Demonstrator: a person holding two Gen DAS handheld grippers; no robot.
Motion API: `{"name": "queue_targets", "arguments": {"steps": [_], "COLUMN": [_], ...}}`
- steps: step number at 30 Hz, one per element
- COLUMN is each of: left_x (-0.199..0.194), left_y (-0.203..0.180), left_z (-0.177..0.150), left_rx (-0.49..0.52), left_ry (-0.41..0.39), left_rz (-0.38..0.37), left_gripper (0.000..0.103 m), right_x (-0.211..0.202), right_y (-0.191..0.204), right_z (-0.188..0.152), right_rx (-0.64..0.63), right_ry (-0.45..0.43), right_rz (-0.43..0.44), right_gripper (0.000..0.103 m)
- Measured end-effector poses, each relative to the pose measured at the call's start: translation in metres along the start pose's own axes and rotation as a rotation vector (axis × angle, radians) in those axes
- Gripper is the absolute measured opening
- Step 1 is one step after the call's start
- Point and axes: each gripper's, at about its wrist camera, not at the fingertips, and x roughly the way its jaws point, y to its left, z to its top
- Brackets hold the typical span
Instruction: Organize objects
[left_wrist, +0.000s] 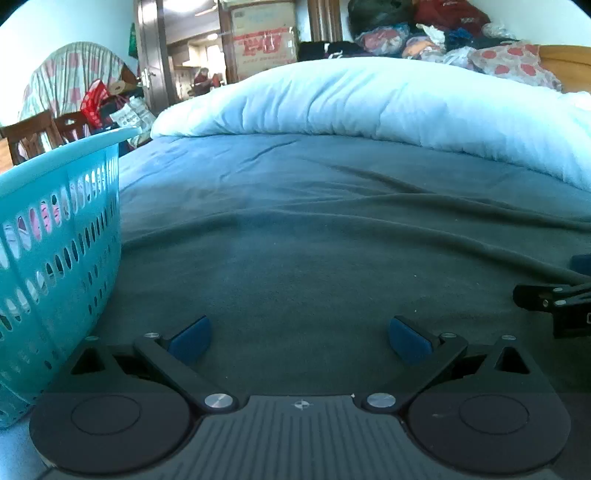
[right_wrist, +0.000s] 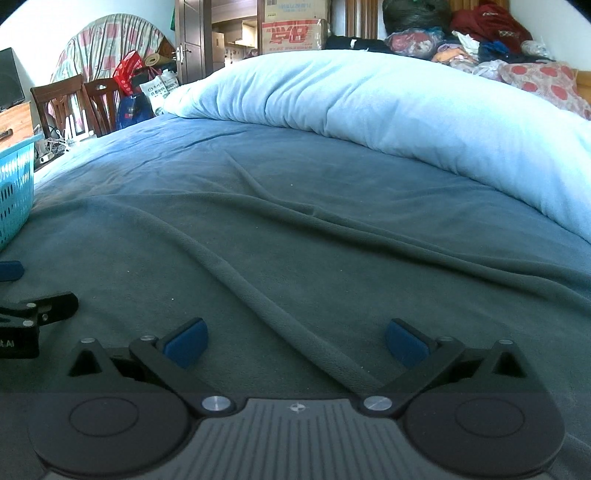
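Observation:
A turquoise slatted laundry basket (left_wrist: 55, 236) stands on the bed at the left of the left wrist view, with pale and pink cloth showing through its slats; its corner shows in the right wrist view (right_wrist: 14, 192). My left gripper (left_wrist: 300, 338) is open and empty, low over the dark blue-grey bedsheet (left_wrist: 314, 229), just right of the basket. My right gripper (right_wrist: 295, 341) is open and empty over a long fold in the sheet (right_wrist: 236, 269). Each gripper shows at the other view's edge: the right one (left_wrist: 554, 302), the left one (right_wrist: 33, 314).
A light blue folded duvet (left_wrist: 369, 99) lies across the far side of the bed. Piled clothes and bags (left_wrist: 443, 33) sit behind it. Wooden chairs (right_wrist: 74, 103), bags, a cardboard box (right_wrist: 295, 33) and an open doorway stand beyond the bed.

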Motion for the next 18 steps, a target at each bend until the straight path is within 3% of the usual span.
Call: {"name": "queue_targets", "arguments": {"steps": [18], "left_x": [-0.0035], "left_y": [-0.0013], "left_z": [0.0002], "left_rx": [0.015], "left_ry": [-0.007], "left_rz": [-0.059], "left_gripper": [0.103], "right_x": [0.0044], "right_y": [-0.0043], "right_z": [0.0007], "right_rx": [0.0], "right_ry": [0.0], "right_rz": [0.007], "right_gripper": [0.103]}}
